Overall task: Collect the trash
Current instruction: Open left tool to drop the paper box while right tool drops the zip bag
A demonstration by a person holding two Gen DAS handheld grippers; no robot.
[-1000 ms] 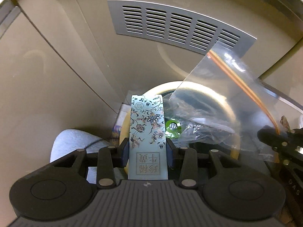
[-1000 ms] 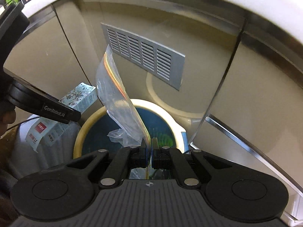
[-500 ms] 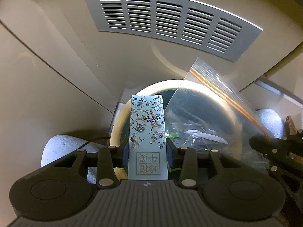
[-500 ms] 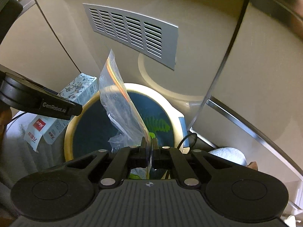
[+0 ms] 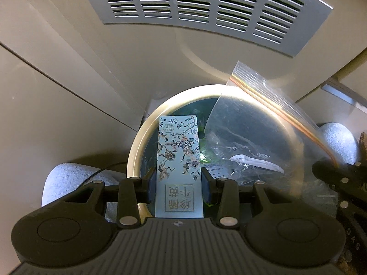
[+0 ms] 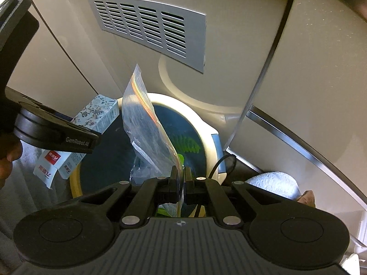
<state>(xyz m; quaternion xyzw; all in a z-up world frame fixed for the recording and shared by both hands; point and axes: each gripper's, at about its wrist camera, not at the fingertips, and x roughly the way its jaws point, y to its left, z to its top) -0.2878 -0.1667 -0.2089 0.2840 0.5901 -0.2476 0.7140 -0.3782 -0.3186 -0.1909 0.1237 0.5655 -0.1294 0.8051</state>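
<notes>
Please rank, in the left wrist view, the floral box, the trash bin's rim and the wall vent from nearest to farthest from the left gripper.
1. Floral box: clamped between the left gripper fingers, at centre.
2. Trash bin's rim: just beyond and below the box, curving round it.
3. Wall vent: farthest, on the panel at the top of the view.

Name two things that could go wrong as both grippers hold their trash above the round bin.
1. The floral box in the left gripper sits near the bin's cream rim; released there, it might strike the rim and fall outside.
2. The clear zip bag, pinched by one corner in the right gripper, is light and floppy; it may cling to the fingers or drape over the rim.
</notes>
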